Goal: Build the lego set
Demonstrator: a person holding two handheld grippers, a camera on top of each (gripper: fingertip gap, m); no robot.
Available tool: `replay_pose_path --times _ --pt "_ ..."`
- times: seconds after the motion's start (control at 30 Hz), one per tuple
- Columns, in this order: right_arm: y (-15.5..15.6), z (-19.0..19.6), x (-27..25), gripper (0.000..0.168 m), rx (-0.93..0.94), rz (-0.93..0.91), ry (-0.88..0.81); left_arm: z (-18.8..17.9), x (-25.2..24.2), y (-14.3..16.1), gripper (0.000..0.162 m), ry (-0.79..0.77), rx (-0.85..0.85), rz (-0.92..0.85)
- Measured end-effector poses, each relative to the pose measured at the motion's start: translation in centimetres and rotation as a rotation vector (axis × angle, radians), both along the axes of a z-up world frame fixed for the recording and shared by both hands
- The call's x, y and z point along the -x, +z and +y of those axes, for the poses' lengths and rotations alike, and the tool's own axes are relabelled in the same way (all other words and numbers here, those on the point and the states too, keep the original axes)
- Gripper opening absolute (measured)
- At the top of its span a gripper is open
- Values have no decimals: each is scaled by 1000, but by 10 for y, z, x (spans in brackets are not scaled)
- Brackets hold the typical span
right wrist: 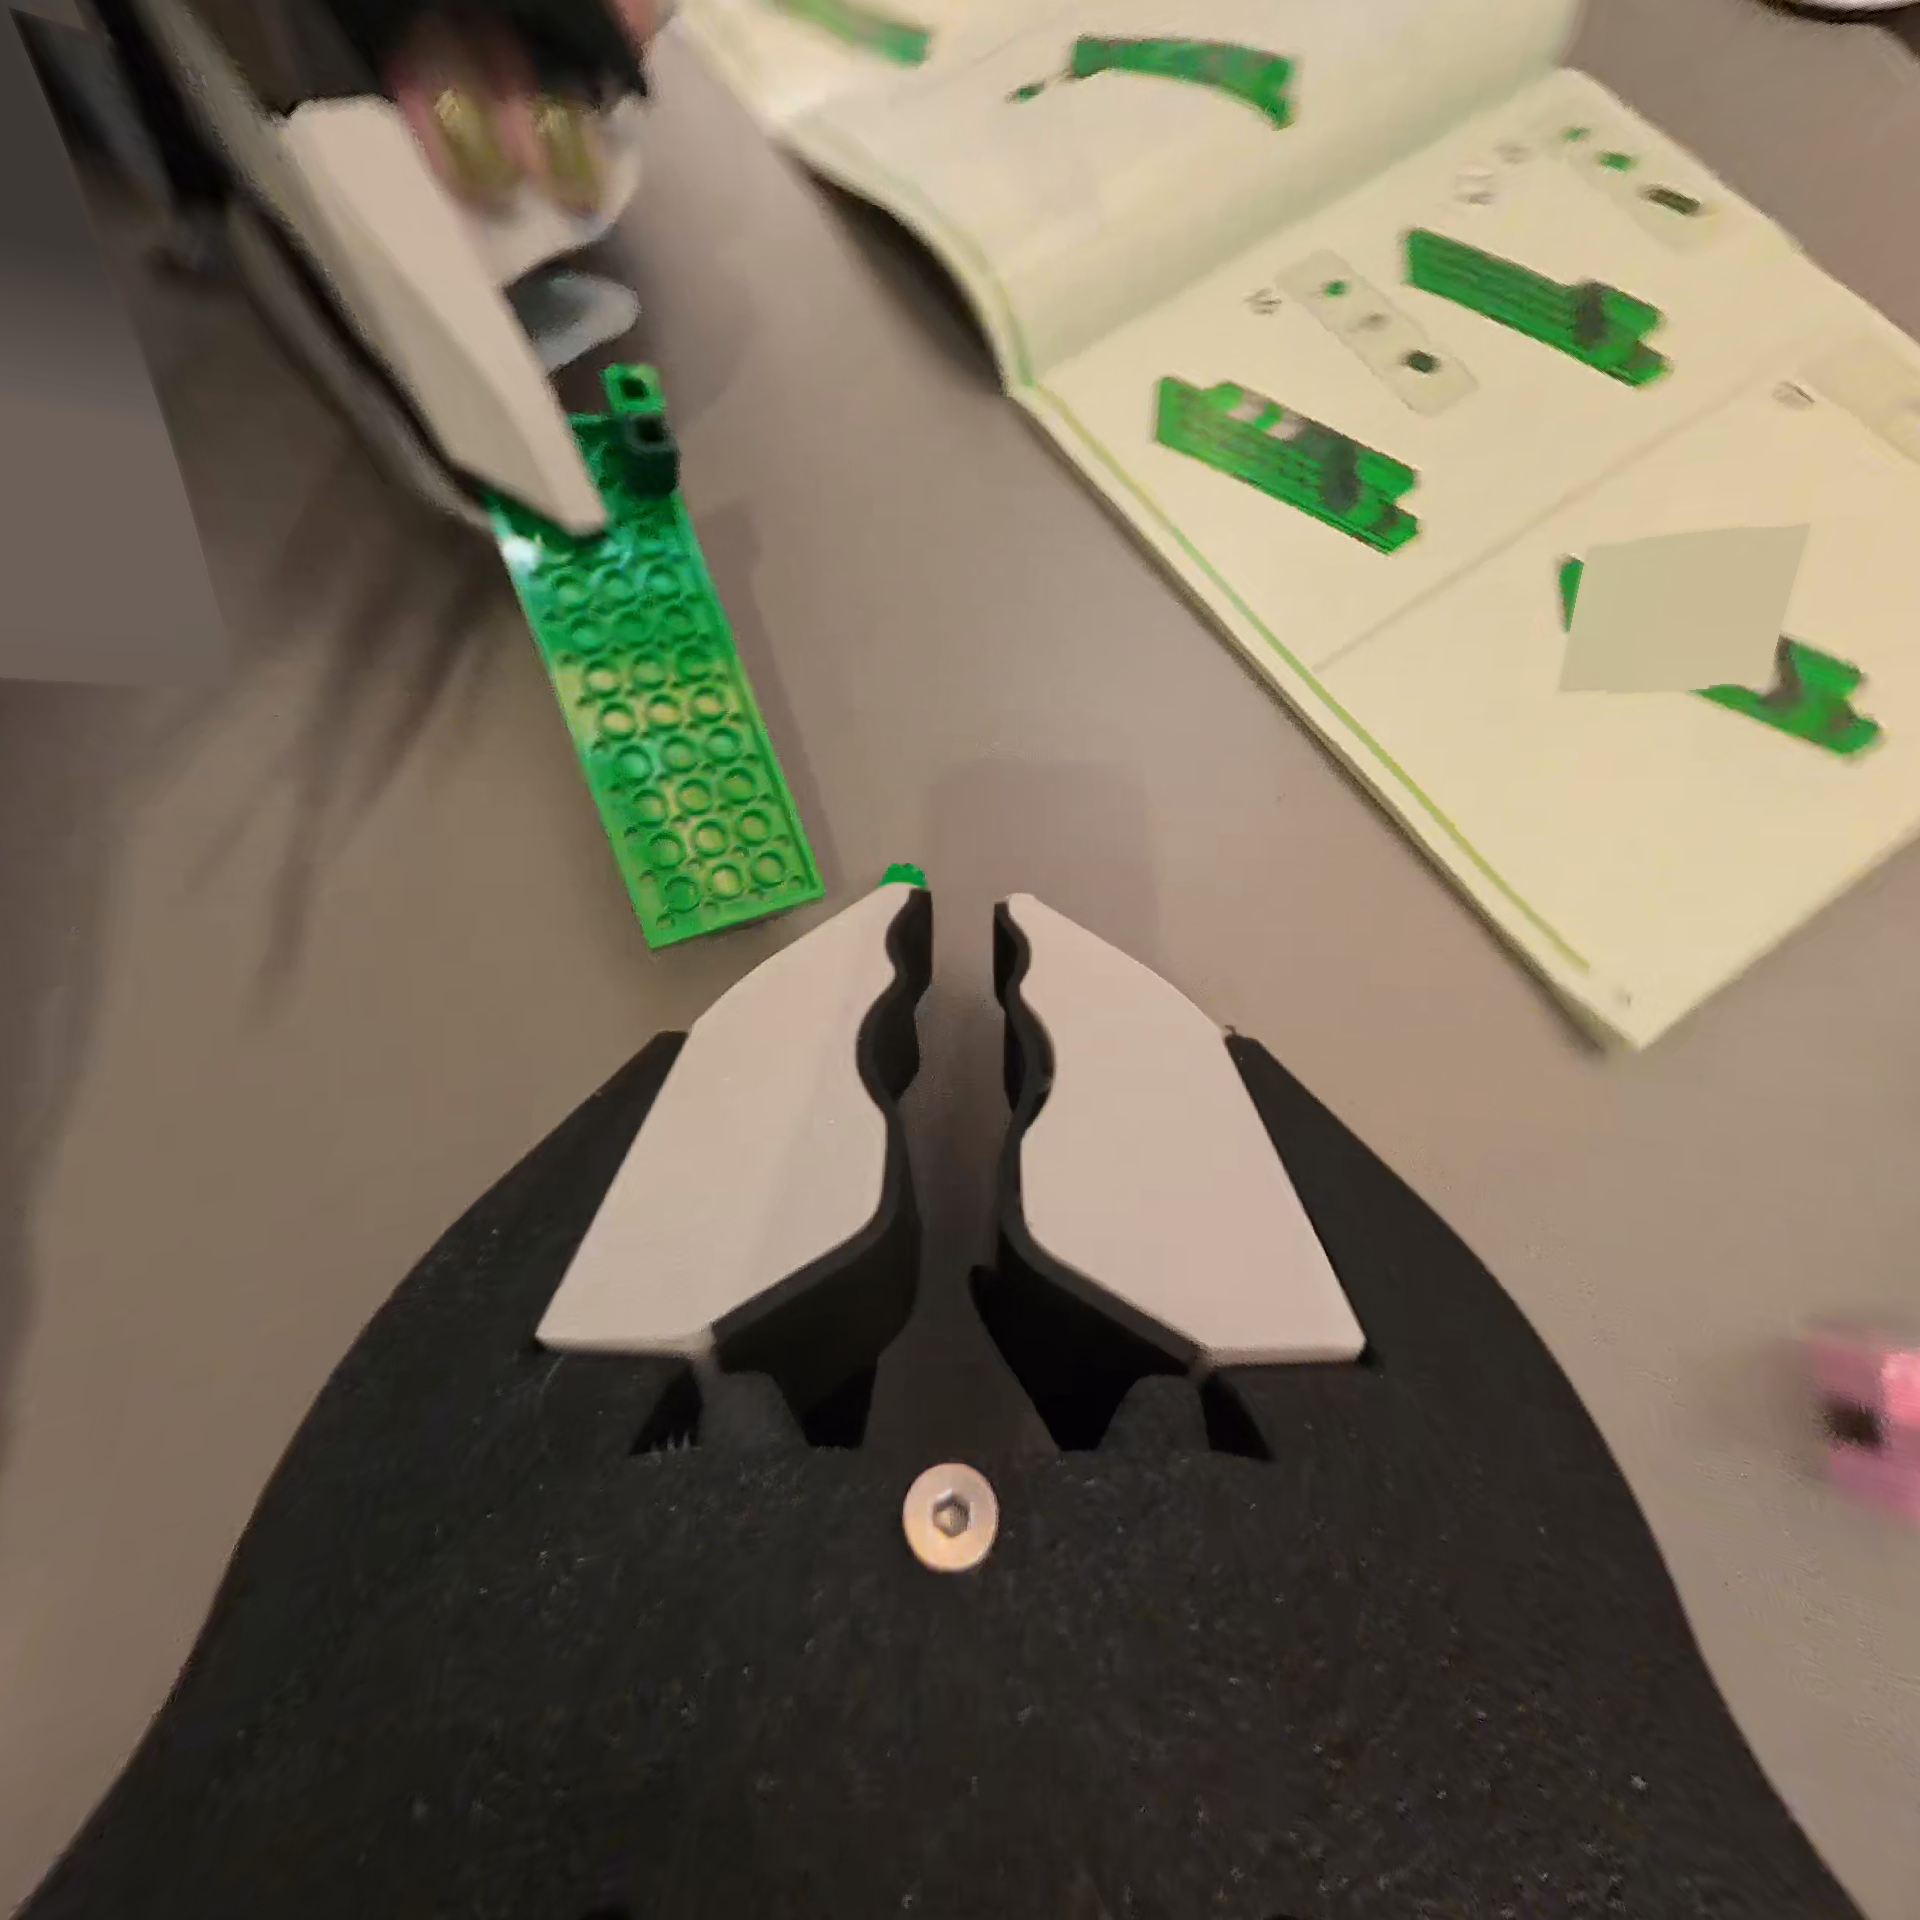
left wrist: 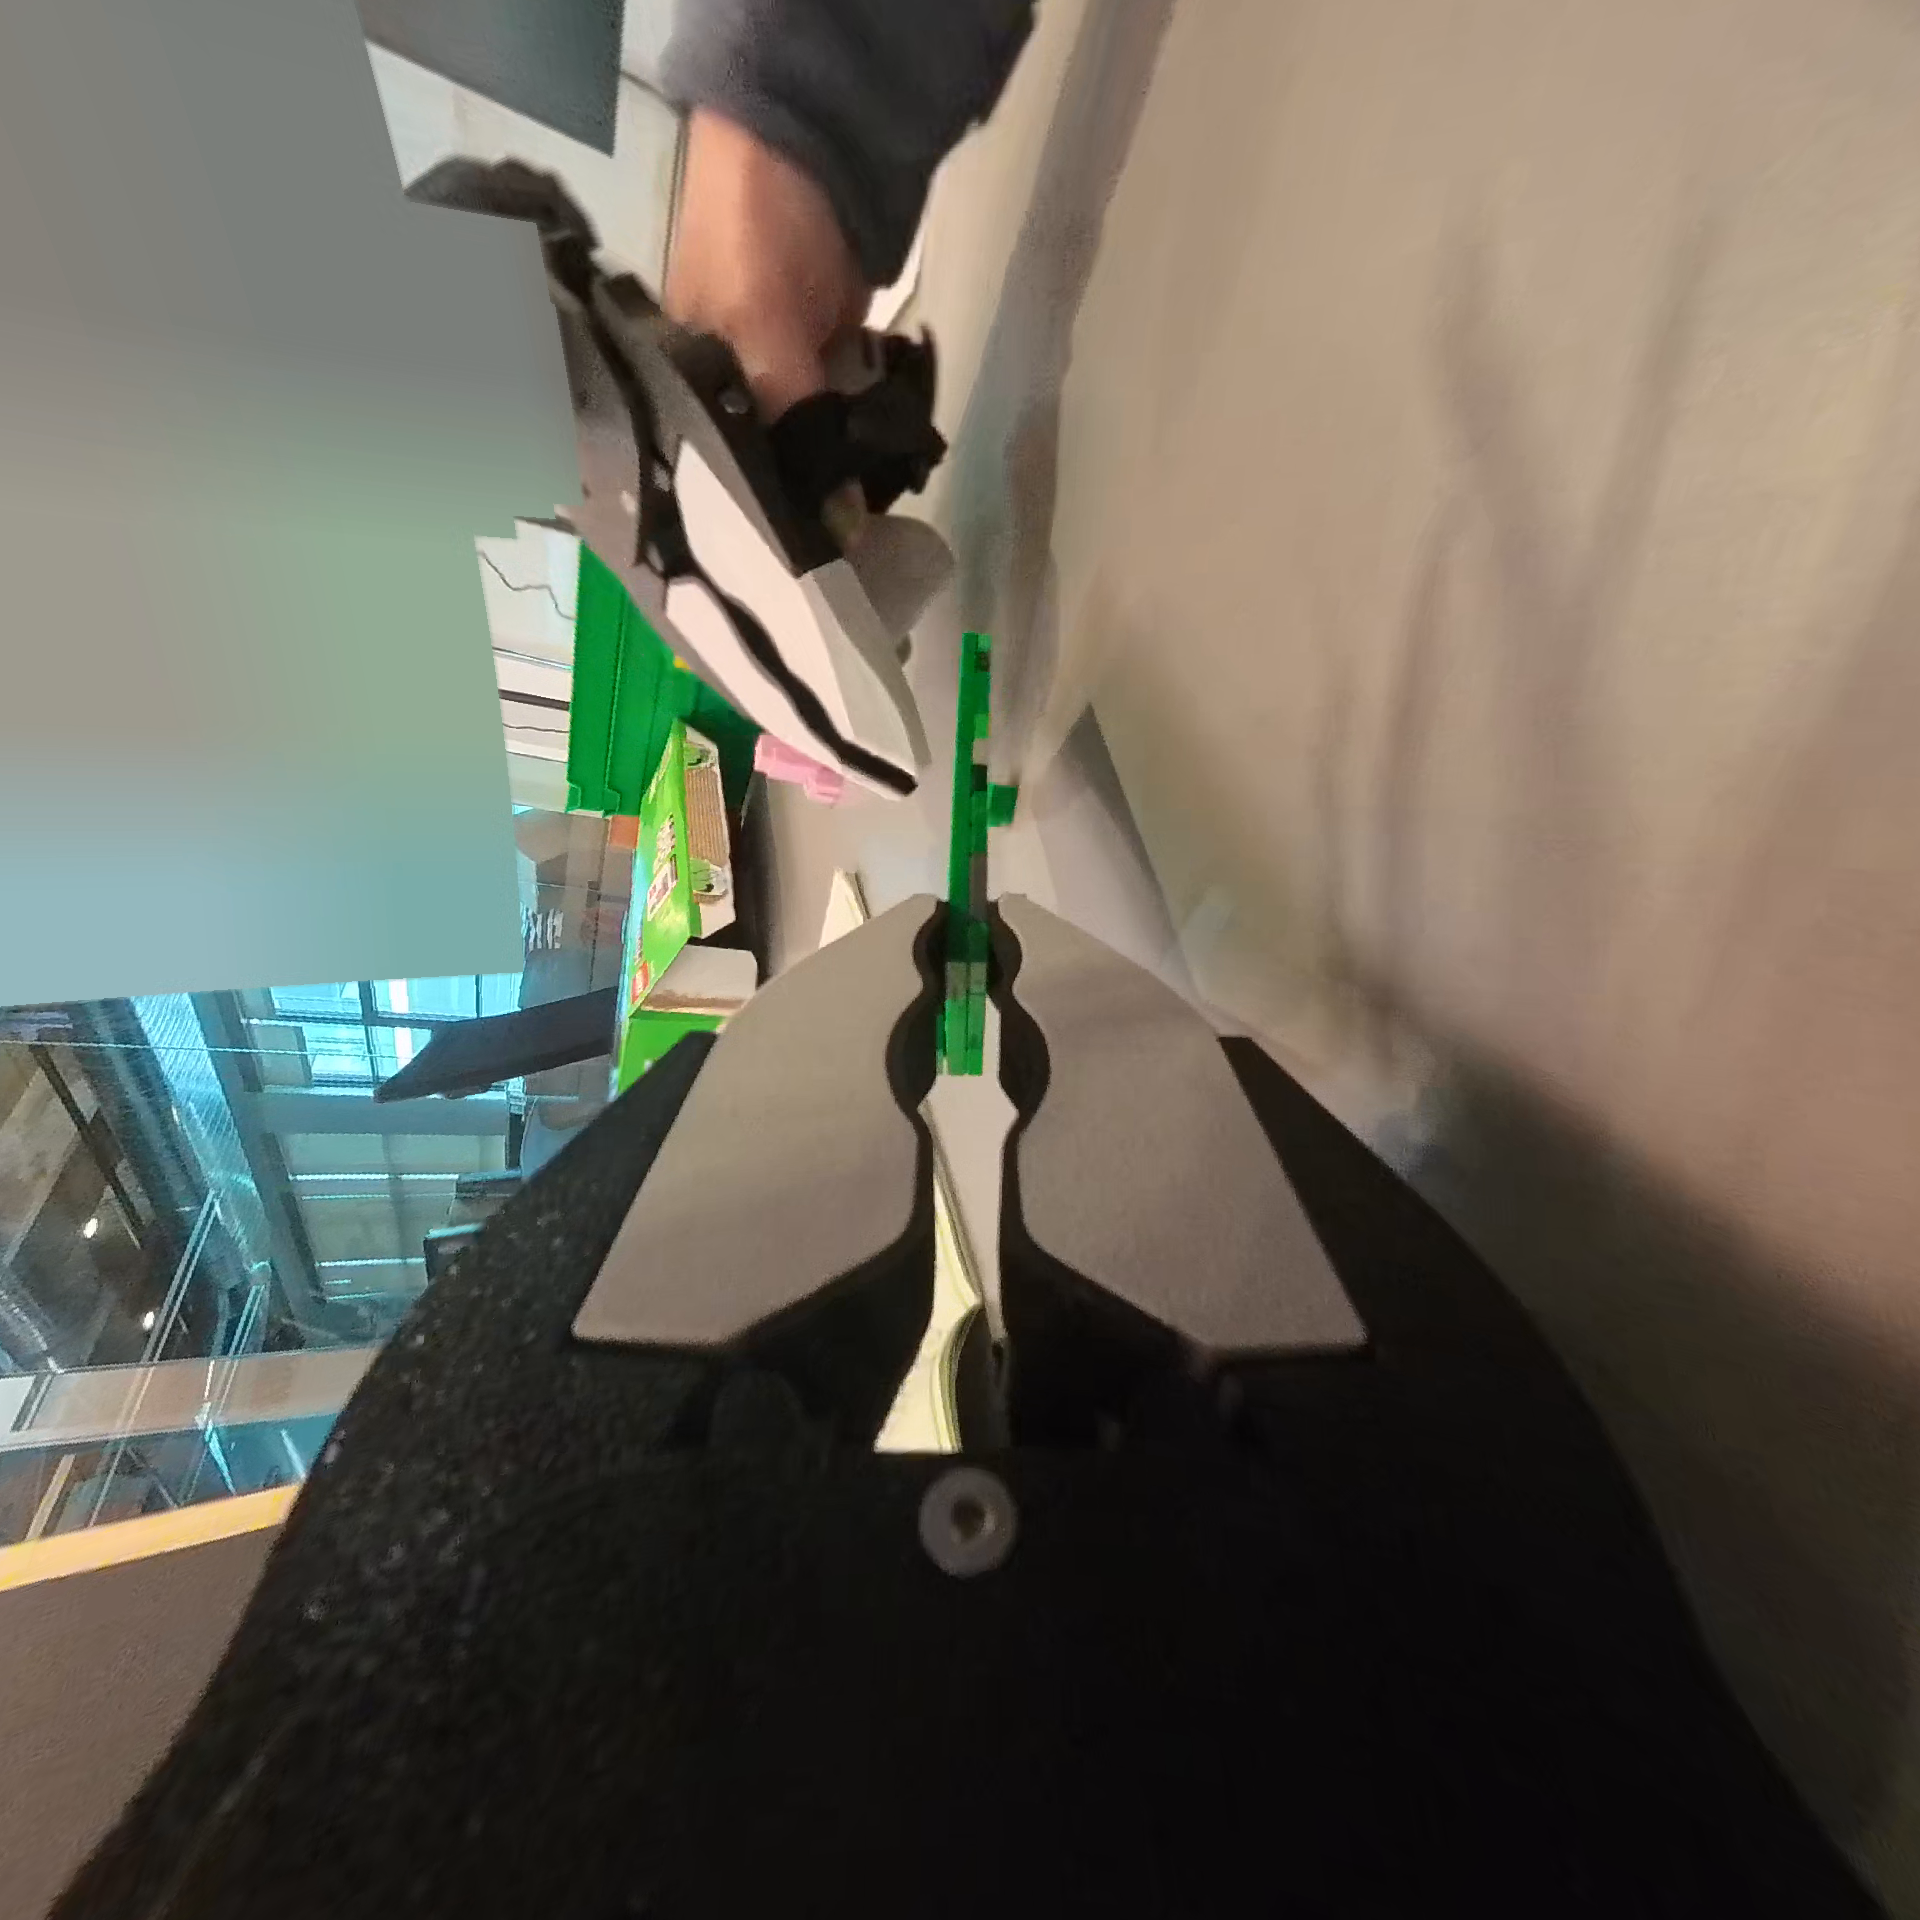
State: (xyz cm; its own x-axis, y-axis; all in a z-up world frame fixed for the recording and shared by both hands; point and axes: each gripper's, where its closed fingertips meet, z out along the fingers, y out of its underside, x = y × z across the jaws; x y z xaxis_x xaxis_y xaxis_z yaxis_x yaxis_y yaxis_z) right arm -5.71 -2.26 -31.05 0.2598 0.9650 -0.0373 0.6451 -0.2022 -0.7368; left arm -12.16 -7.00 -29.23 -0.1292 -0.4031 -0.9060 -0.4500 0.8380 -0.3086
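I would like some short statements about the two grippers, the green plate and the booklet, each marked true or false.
1. The left gripper is shut on the green plate. True.
2. The right gripper holds the green plate too. False: its jaws stand slightly apart, with nothing visibly clamped between them; only a tiny green bit shows at the left fingertip.
3. The instruction booklet lies open on the table. True.
4. The booklet lies under the green plate. False: it lies apart, to the plate's right in the right wrist view.
5. A pink piece lies near the right gripper. True.
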Motion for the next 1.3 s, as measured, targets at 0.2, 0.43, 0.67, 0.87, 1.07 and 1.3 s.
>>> replay_pose_path --times 0.2,0.43,0.67,0.87,1.07,1.3 --pt "-7 -12 -6 14 -82 52 -309 -13 2 2 6 -46 -6 -7" --pt "-3 -12 7 14 -129 57 -523 -20 6 0 6 -56 -10 0" --pt "-12 -15 4 13 -92 1 -577 -20 4 0 6 -67 15 -6" --pt "-14 -14 4 12 -69 0 -575 -20 2 -2 6 -67 19 -1" --pt "-14 -12 7 12 -71 0 -569 -20 1 -3 6 -68 19 5" --pt "-15 -12 10 7 -76 -3 -544 -21 0 -4 6 -70 21 9"
